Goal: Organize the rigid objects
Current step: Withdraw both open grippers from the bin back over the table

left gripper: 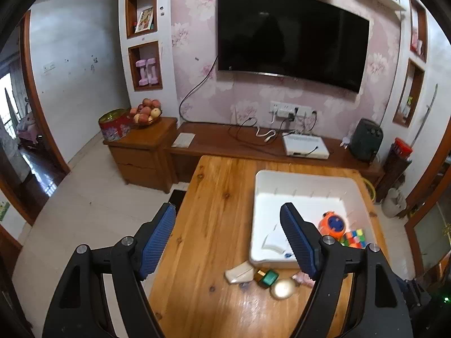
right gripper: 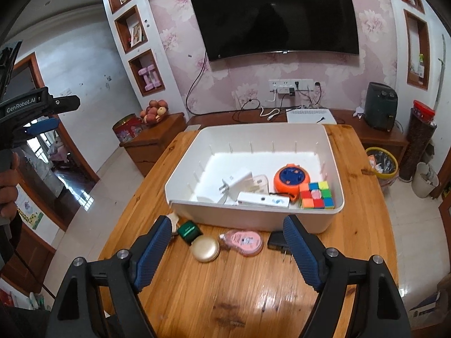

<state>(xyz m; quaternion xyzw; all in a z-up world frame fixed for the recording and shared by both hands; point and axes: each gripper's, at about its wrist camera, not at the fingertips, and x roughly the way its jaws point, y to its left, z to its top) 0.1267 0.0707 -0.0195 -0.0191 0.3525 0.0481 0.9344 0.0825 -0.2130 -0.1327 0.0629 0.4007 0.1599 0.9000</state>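
Note:
A white bin [right gripper: 328,140] [left gripper: 355,186] stands on the wooden table [right gripper: 225,287] [left gripper: 214,197]. Inside lie an orange round toy [right gripper: 291,178] [left gripper: 334,222], a colour cube [right gripper: 317,195] [left gripper: 355,238], a white plug adapter [right gripper: 235,180] and a white flat box [right gripper: 263,198]. In front of the bin lie a green bottle [right gripper: 189,230] [left gripper: 267,277], a gold round compact [right gripper: 205,249] [left gripper: 282,288], a pink pouch [right gripper: 243,240], a black charger [right gripper: 277,240] and a white piece [left gripper: 239,273]. My right gripper [right gripper: 228,235] is open above these. My left gripper [left gripper: 228,228] is open, empty, over the table's left part.
Behind the table runs a low wooden TV bench [right gripper: 220,118] with cables and a white device [right gripper: 311,115]. A side cabinet [left gripper: 141,146] carries a fruit bowl and a red tin. A yellow waste bin [right gripper: 382,160] stands on the floor at right. A hand [right gripper: 8,180] holds the left gripper.

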